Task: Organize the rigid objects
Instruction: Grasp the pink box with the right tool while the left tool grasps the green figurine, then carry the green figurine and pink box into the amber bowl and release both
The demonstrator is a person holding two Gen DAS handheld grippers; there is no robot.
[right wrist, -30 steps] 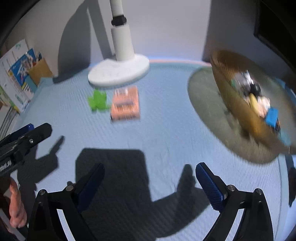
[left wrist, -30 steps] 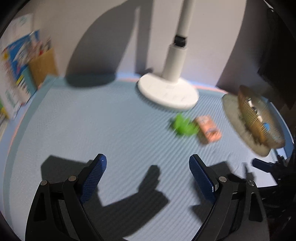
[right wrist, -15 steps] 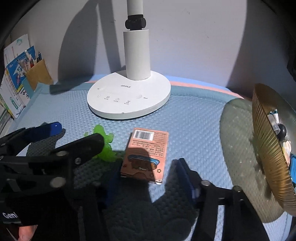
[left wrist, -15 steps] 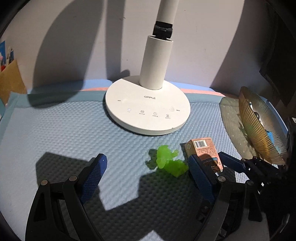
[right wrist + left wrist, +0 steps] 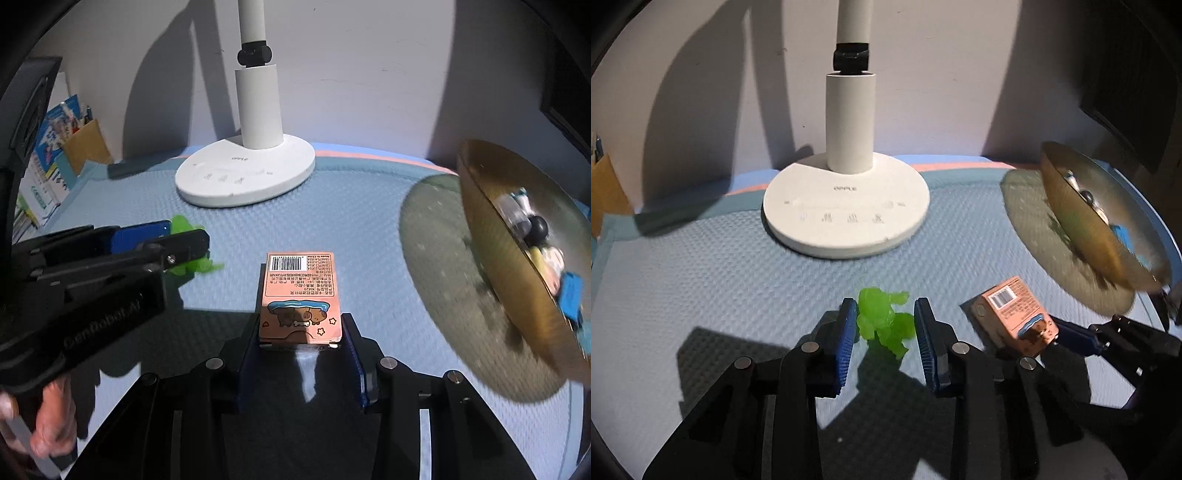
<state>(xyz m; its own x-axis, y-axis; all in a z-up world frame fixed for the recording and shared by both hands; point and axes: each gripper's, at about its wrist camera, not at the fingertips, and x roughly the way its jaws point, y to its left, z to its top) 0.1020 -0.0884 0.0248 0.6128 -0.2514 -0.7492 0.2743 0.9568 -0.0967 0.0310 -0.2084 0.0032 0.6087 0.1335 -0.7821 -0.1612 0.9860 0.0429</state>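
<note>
Jaws just closed — left gripper (image 5: 885, 328) clamps green toy (image 5: 884, 325), right gripper (image 5: 301, 343) orange box (image 5: 300, 299).

Green toy figure (image 5: 884, 325) and pink carton (image 5: 300, 299), near-side ends between fingers.

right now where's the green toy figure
In the left wrist view the green toy figure sits on the blue mat between the left gripper pads, in front of the white lamp base, left of the pink box.

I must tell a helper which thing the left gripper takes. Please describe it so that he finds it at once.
Find the white lamp base on the blue mat. Just before it lies a small green toy, between the left gripper's blue pads. Its neighbour, a pink box, is flat and printed.
</note>
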